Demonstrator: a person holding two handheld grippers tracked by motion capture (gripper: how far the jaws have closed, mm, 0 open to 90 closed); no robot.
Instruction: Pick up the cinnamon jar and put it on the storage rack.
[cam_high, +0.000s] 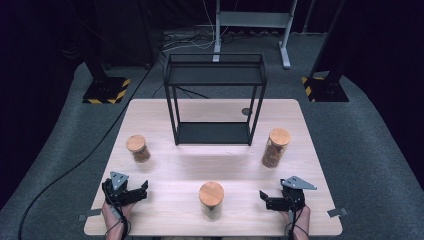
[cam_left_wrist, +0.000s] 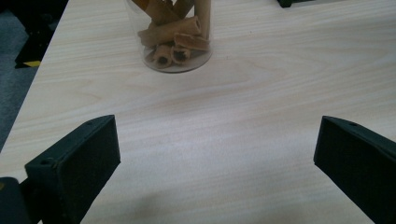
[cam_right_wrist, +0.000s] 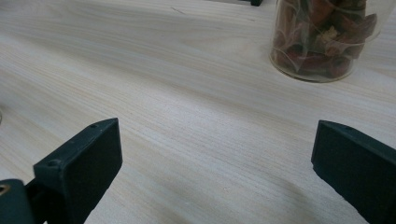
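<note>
a pale wooden table seen from above, with a black wire shelf standing at its far middle. three clear jars with wooden lids sit on the tabletop: a short jar at the left, a tall jar at the right, and a middle jar near the front edge between the two hands. the left gripper rests at the front left corner, jaws wide apart with nothing between them; the short jar stands ahead of it, well clear of the pads (its rolled brown contents show in the left gripper view). the right gripper rests at the front right, jaws likewise spread and empty; the tall jar, holding dark reddish pieces, stands ahead of it and apart. neither gripper touches a jar.
</note>
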